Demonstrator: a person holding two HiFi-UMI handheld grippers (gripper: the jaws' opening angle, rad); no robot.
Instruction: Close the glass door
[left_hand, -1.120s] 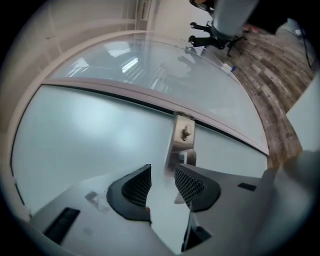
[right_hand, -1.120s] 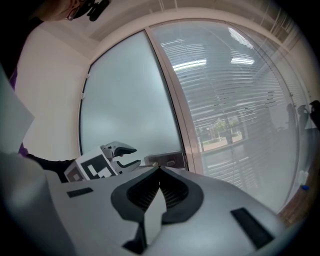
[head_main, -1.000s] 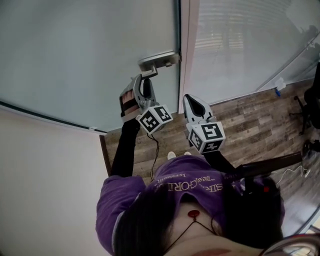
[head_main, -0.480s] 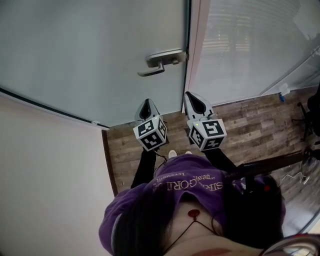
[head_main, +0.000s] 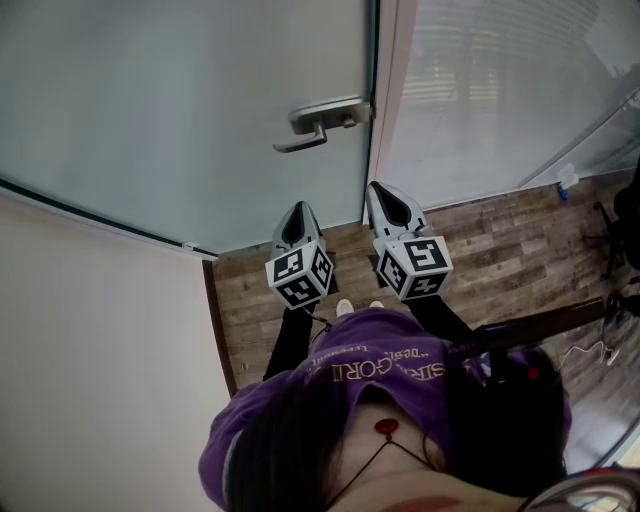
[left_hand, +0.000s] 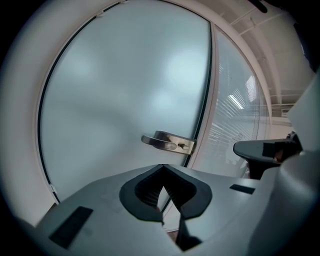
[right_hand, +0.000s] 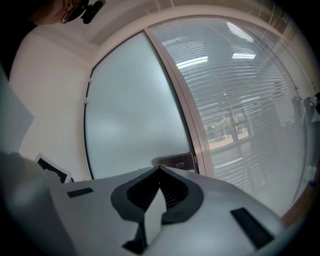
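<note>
Purple tee (head_main: 350, 372) w/ white print (head_main: 392, 368), black sleeves (head_main: 284, 345); grey L claw (head_main: 297, 208), R claw (head_main: 377, 188), b&w marker cubes (head_main: 300, 277).

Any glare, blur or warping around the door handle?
Head view: sharp, evenly lit, door handle clear on the frosted glass door. Left gripper view: heavy fisheye bows the door edge, soft bright patches on the glass, handle readable. Right gripper view: same bowing, dark corners.

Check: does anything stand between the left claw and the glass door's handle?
Nothing visible does. The left claw, shut and empty, points toward the handle with only open air between them; the right claw sits off to its side.
</note>
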